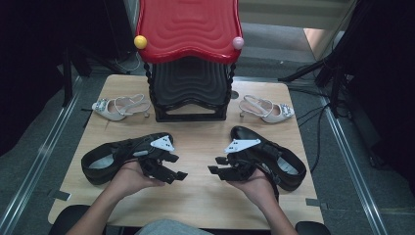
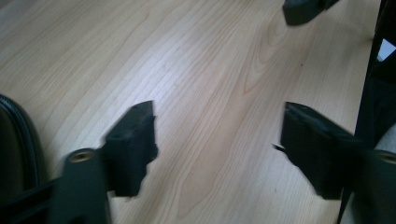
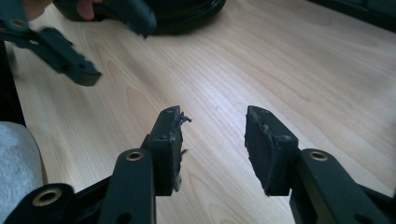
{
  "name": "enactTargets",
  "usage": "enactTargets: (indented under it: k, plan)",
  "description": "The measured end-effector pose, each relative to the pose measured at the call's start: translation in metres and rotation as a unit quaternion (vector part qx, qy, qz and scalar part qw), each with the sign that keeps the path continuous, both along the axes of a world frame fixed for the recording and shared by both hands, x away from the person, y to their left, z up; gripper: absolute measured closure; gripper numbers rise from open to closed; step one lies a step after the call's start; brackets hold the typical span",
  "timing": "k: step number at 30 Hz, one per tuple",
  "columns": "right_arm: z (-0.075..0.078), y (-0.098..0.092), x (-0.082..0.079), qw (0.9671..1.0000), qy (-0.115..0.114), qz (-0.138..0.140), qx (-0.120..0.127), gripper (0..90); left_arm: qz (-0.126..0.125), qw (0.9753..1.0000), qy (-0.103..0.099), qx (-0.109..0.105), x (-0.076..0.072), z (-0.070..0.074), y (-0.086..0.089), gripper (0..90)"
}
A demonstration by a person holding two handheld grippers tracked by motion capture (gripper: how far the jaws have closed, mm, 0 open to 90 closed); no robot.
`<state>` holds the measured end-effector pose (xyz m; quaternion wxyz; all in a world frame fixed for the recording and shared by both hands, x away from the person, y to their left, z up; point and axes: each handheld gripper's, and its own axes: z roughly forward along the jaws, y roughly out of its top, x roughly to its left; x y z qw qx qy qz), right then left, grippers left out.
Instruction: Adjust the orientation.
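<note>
1. Progress: nothing on the rack [image 1: 188, 58] yet, by the look of it. Both black shoes sit on the table [image 1: 195, 196]: left black shoe [image 1: 105, 159] at 9 o'clock, right black shoe [image 1: 274, 154] at 3 o'clock. Two pale heels flank the rack: one [image 1: 120, 106] at 10 o'clock, other [image 1: 266, 108] at 2.
2. Left gripper [image 1: 171, 172]: jaws wide apart, holding nothing, over bare wood just beside its shoe.
3. Right gripper [image 1: 219, 171]: jaws parted, empty, no contact visible.
4. Left to do: grab and place shoes, likely.
</note>
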<state>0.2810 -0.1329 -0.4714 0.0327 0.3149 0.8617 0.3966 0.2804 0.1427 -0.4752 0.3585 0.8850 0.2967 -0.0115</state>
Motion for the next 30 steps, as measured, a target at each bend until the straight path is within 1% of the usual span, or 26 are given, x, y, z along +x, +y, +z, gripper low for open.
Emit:
enactTargets:
  k: [1,2,3,4,5,6,7,8,9,10,11,12,13,14,15,16,17,18,19,21,22,23,24,27,29,30]
  plan:
    - [0.000,-0.001,0.001,1.0000,-0.002,0.000,0.006,58.2,0.000,1.0000,0.000,0.000,0.000,0.000,0.000,36.9]
    - [0.000,-0.001,0.001,1.0000,-0.002,0.000,0.006,58.2,-0.001,1.0000,0.004,0.005,0.001,-0.001,0.001,36.9]
    - [0.000,-0.002,0.001,0.9999,-0.002,-0.002,0.012,59.3,0.001,1.0000,0.006,0.005,0.001,-0.001,0.002,40.7]
    - [0.001,-0.004,0.003,0.9998,-0.009,-0.018,0.002,57.6,0.002,0.9999,0.000,0.012,0.001,0.000,0.004,47.2]
    - [0.001,-0.004,0.003,0.9998,-0.009,-0.018,0.002,57.6,0.002,0.9999,0.000,0.012,0.001,0.000,0.004,50.0]
    - [0.001,-0.004,0.004,0.9996,-0.007,-0.025,-0.008,56.2,-0.003,1.0000,0.002,0.007,0.001,0.002,0.005,50.0]
    - [0.001,-0.004,0.005,0.9994,-0.007,-0.026,-0.023,59.7,0.004,1.0000,-0.003,0.000,0.000,0.006,0.006,54.3]
    - [0.001,-0.005,0.004,0.9994,-0.006,-0.026,-0.023,59.6,0.004,1.0000,-0.003,0.000,0.000,0.006,0.006,56.9]
    - [0.001,-0.005,0.004,0.9994,-0.004,-0.026,-0.021,58.8,0.002,1.0000,-0.006,0.004,0.000,0.008,0.007,57.5]
    - [0.002,-0.005,0.004,0.9995,-0.003,-0.025,-0.019,57.1,0.001,0.9999,-0.008,0.014,-0.001,0.010,0.009,59.5]
    - [0.002,-0.005,0.004,0.9995,-0.003,-0.025,-0.019,57.1,0.001,0.9999,-0.008,0.014,-0.001,0.010,0.009,60.0]
    - [0.002,-0.005,0.003,0.9995,-0.007,-0.025,-0.018,56.1,-0.001,0.9997,-0.007,0.022,-0.001,0.011,0.010,60.0]
    - [0.003,-0.005,0.000,0.9995,-0.006,-0.022,-0.021,57.5,0.001,0.9997,-0.009,0.025,-0.002,0.011,0.011,64.6]
    - [0.003,-0.005,0.000,0.9996,-0.005,-0.018,-0.020,60.2,0.001,0.9997,-0.004,0.024,-0.002,0.011,0.012,66.0]
    - [0.003,-0.005,0.000,0.9996,-0.005,-0.018,-0.020,60.2,-0.001,0.9997,-0.001,0.023,-0.002,0.011,0.013,66.0]
    - [0.000,-0.004,0.001,0.9998,0.010,-0.011,-0.010,59.3,-0.004,0.9997,0.009,0.024,-0.002,0.013,0.014,69.0]
    - [-0.001,-0.004,0.002,0.9997,0.021,-0.012,-0.007,59.2,-0.004,0.9997,0.009,0.024,-0.002,0.013,0.014,70.8]
    - [-0.001,-0.004,0.002,0.9997,0.021,-0.012,-0.007,59.2,-0.006,0.9996,0.008,0.025,-0.003,0.013,0.014,70.8]
    - [-0.003,-0.003,0.003,0.9994,0.032,-0.010,-0.008,59.2,-0.009,0.9996,0.010,0.024,-0.003,0.014,0.014,73.1]
    - [-0.002,-0.003,0.003,0.9995,0.027,-0.010,-0.008,59.2,-0.011,0.9996,0.014,0.022,-0.004,0.015,0.015,75.9]
    - [-0.001,-0.004,0.004,0.9997,0.021,-0.012,-0.010,59.2,-0.008,0.9995,0.021,0.021,-0.004,0.014,0.015,76.4]
    - [-0.001,-0.005,0.004,0.9997,0.018,-0.012,-0.014,59.2,-0.008,0.9995,0.021,0.021,-0.004,0.014,0.015,77.2]
    - [-0.001,-0.005,0.005,0.9997,0.014,-0.012,-0.016,59.6,-0.011,0.9993,0.025,0.027,-0.003,0.014,0.016,77.7]
    - [-0.001,-0.007,0.006,0.9997,0.015,-0.014,-0.016,61.3,-0.011,0.9993,0.027,0.022,-0.003,0.015,0.018,78.6]
    - [-0.003,-0.007,0.008,0.9996,0.018,-0.018,-0.014,59.2,-0.009,0.9995,0.024,0.019,-0.003,0.017,0.020,78.5]
    - [-0.004,-0.007,0.008,0.9996,0.012,-0.023,-0.015,58.5,-0.008,0.9995,0.023,0.021,-0.003,0.018,0.022,78.7]
